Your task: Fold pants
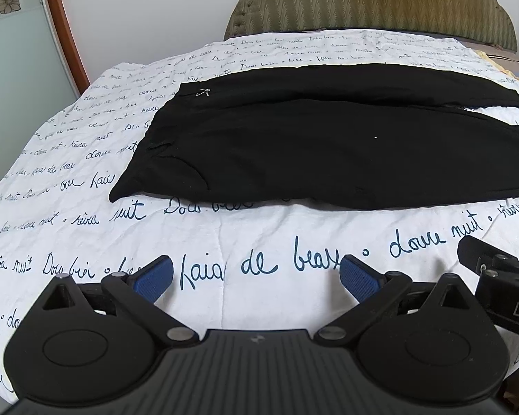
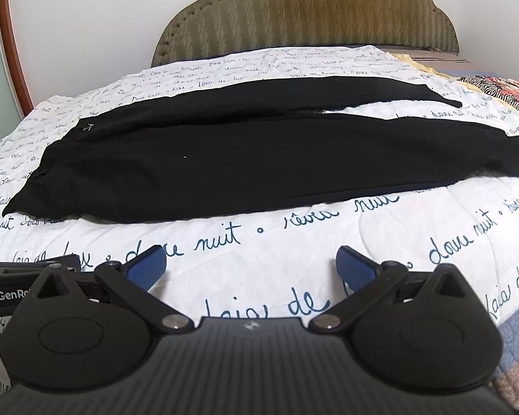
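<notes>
Black pants laid flat across bed, both grippers released, nothing held.

Pants [image 1: 328, 145] [image 2: 259, 162] lie lengthwise across the white quilt [image 1: 225, 238] [image 2: 294, 242] with blue script, waistband to the left, the two legs running right and splitting apart toward the hems. Left gripper [image 1: 256, 278]: blue pads spread wide, above bare quilt, near side of the pants, not touching them. Right gripper [image 2: 251, 268]: pads likewise spread, above quilt, clear of the cloth. Padded headboard [image 2: 304, 10] stands behind the far edge. Each gripper shows at the edge of the other's view.
</notes>
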Motion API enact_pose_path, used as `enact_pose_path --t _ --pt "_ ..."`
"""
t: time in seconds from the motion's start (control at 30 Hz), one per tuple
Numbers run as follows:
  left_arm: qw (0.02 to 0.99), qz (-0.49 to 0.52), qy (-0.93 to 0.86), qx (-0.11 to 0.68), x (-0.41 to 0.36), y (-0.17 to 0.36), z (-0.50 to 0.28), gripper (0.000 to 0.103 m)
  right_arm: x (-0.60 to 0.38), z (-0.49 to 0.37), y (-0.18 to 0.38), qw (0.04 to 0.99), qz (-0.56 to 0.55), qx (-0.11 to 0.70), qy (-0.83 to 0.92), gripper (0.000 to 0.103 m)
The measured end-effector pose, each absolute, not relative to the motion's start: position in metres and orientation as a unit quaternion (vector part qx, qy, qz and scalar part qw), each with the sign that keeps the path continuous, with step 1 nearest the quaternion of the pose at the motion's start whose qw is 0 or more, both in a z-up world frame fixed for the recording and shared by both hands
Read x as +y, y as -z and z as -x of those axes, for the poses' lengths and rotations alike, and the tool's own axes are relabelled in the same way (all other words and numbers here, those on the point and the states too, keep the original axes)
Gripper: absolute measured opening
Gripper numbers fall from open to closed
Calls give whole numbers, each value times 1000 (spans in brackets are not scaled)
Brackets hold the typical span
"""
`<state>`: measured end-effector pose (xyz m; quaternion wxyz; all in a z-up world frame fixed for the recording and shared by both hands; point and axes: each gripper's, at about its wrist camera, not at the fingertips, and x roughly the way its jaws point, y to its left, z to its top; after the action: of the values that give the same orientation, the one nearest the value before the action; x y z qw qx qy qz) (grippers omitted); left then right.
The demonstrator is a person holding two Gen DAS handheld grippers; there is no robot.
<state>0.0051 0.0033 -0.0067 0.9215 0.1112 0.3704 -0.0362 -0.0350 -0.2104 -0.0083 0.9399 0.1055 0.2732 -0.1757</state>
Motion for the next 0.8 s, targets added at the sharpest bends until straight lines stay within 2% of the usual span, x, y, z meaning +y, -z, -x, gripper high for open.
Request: enact_pose_path --t 0.8 --pt "920 -109 33 375 6 9 -8 103 -209 34 8 942 -104 272 166 103"
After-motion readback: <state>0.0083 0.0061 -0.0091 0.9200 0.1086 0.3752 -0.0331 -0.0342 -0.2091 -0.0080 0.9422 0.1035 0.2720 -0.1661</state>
